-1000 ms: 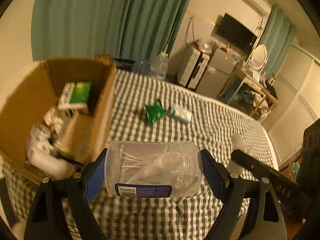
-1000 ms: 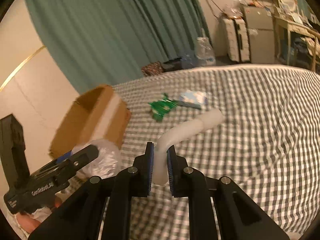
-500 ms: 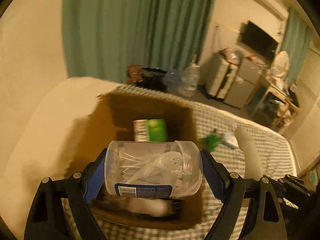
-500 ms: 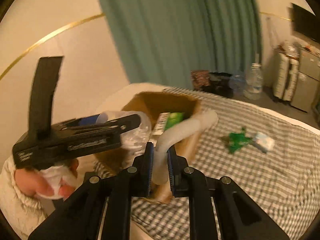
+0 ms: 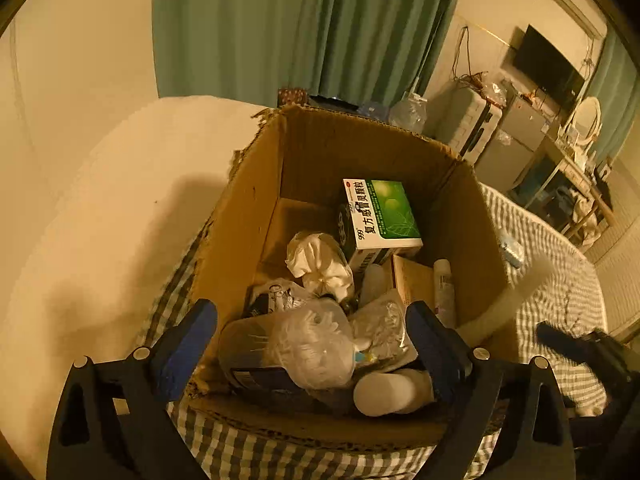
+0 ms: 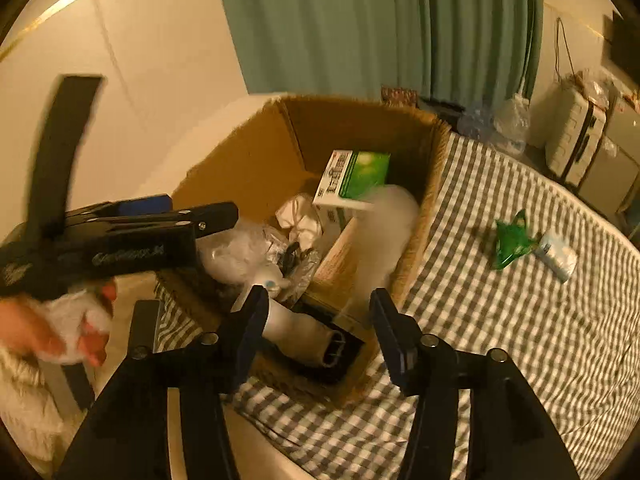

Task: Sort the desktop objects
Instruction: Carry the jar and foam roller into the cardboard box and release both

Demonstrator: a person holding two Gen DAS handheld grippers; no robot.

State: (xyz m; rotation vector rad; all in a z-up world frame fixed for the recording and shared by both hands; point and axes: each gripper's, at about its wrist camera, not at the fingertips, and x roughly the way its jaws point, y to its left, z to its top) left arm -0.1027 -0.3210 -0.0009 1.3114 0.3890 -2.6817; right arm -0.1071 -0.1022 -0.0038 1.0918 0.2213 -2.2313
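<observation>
Left gripper jaws opening, nothing pressed, lower centre | clear jar free between its fingers, lying in box | right gripper jaws opening, pads clear of white tube, blurred mid-frame above box | green box inside, centre | green packet on checked cloth, right.

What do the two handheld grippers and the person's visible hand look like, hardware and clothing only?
Both are black plastic two-finger frames with silver bolt heads at the pivots and blue pads inside the fingers: left gripper, right gripper. The left gripper's body carries blurred pale lettering on its side and a tall black upright. The left hand shows a white wrap and a cream knit sleeve.
</observation>
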